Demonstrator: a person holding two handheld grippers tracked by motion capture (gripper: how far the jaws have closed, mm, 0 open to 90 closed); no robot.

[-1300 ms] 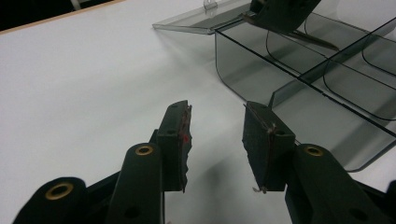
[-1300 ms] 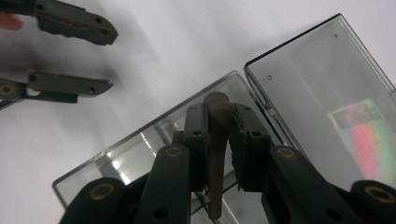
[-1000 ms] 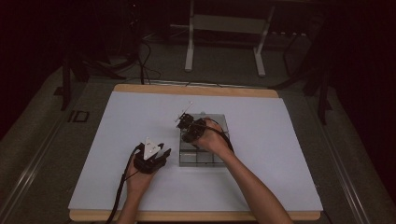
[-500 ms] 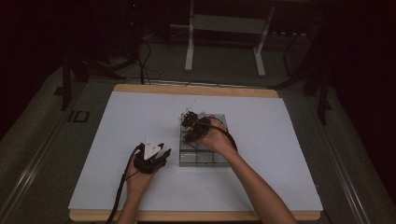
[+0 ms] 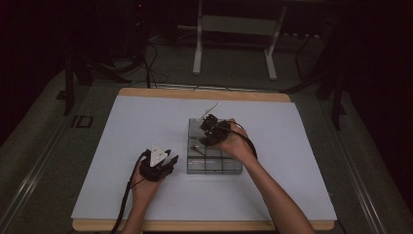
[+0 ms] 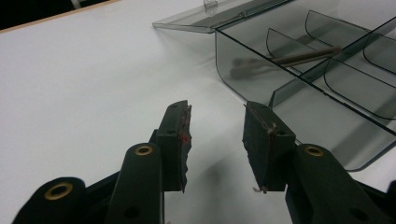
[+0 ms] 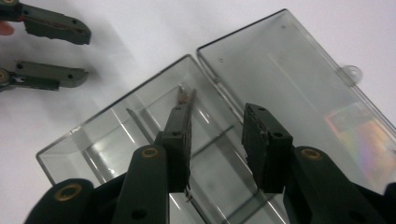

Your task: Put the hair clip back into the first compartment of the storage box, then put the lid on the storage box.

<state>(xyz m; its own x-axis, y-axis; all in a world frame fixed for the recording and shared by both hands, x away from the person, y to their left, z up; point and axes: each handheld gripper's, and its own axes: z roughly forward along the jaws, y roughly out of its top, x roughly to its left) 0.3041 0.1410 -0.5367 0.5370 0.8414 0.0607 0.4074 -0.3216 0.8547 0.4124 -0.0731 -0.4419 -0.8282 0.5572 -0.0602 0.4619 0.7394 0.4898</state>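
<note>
— Starting with the right gripper (image 7: 217, 116)?
— Held above the box (image 7: 56, 158), tilted down into it. Spread apart, having just been opening, and gripping nothing. Only clear plastic to be seen through the gap.

— And from the high view?
— Wrapped in the right hand (image 5: 234, 142), over the far half of the box. Hard to read there: dark on dark, with the tips lost against the plastic.

— Anything beneath?
— A thin tool (image 6: 299, 57), lying in a compartment on the lid's side of the box. Possibly a small brush, but too blurred through the wall to say. In the right gripper view, mostly covered by the jaw at picture left, with just a forked tip poking out past it.

— The left gripper (image 6: 217, 116)?
— Low over the table (image 5: 122, 146), just beside the box on its left. Parted too, and empty. Aimed at the box's corner, near it but not touching.

— The lid (image 7: 289, 60)?
— Swung open, lying beside the box and joined to it along one long edge. Cut off at the right edge of the right gripper view. A small round latch tab visible on its far rim.

— The box as a whole?
— Near the table's middle, clear, split by curved dividers (image 6: 355, 79). Cropped at the right in the left gripper view. Number of compartments not to be settled from here.
</note>
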